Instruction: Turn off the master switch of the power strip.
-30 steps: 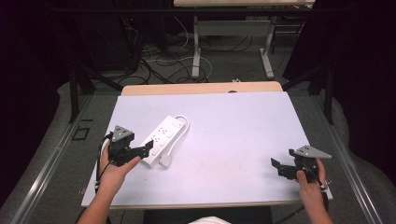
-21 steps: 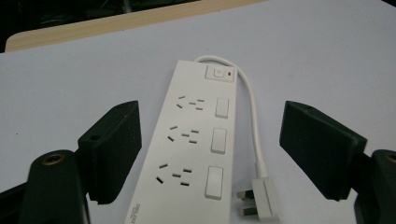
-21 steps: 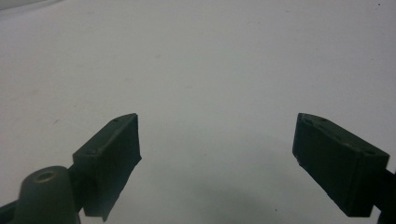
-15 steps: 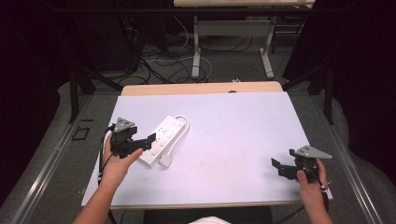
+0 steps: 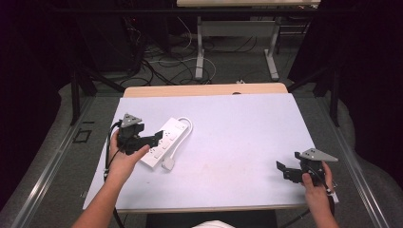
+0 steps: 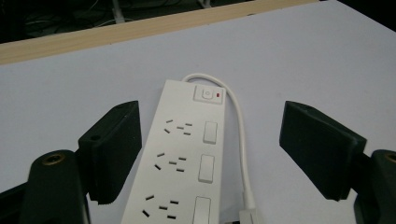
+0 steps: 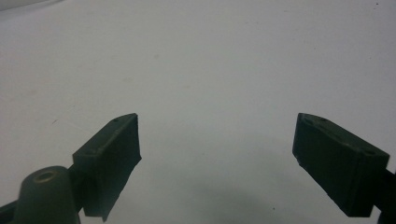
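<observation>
One white power strip (image 5: 165, 141) lies on the pale table (image 5: 237, 142), toward its left side, set at a diagonal with its far end pointing up and to the right. In the left gripper view the strip (image 6: 180, 158) shows three socket groups in a row, three white rocker switches beside them — one per group — and one square button with a small red mark at the far end. One white cord (image 6: 238, 126) leaves that far end, loops round and runs back along the strip's right side to a plug (image 5: 168, 164) lying on the table just beside the strip's near end.

The left gripper (image 5: 154, 138) hovers low over the near half of the strip, held in the person's left hand (image 5: 122, 159). Its two black jaws stand wide apart, one to each side of the strip, and they grip nothing; whether either jaw touches the strip cannot be told.

The right gripper (image 5: 285, 169) sits near the table's right front corner, well apart from the strip, held in the right hand (image 5: 314, 183). In the right gripper view its two jaws are spread wide over bare table — nothing between them.
</observation>
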`<state>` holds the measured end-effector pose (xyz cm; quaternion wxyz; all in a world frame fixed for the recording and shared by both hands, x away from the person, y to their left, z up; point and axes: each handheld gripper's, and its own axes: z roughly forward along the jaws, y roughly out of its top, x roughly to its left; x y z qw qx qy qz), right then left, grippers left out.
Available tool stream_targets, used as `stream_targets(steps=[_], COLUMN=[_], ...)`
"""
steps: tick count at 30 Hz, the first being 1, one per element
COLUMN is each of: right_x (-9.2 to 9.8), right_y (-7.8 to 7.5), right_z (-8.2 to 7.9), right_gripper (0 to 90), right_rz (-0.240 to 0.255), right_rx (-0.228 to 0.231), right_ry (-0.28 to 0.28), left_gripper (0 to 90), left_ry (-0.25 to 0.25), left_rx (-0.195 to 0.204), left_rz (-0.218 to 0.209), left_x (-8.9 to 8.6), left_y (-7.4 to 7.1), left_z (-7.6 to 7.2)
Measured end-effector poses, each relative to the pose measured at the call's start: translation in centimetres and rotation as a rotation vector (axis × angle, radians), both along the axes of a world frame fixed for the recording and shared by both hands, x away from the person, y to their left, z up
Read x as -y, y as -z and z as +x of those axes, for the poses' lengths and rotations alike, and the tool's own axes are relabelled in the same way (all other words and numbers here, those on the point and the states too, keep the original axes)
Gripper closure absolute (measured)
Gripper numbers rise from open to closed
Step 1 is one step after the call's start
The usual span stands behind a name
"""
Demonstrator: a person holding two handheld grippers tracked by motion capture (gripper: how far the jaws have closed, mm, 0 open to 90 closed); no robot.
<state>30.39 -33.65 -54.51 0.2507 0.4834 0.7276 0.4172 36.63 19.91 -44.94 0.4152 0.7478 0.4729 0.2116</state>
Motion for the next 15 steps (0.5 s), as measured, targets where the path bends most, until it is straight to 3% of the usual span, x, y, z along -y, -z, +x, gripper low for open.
stream_targets(steps=[15], right_x=[0.0], right_y=[0.1], right_z=[0.0], right_gripper=[14.4], right_rz=[0.011], right_rx=[-0.004], right_ry=[0.0], left_gripper=[23.0], left_ry=[0.032], left_rx=[-0.003], left_rz=[0.011], left_x=[1.9], left_y=[-0.5], left_z=[1.4])
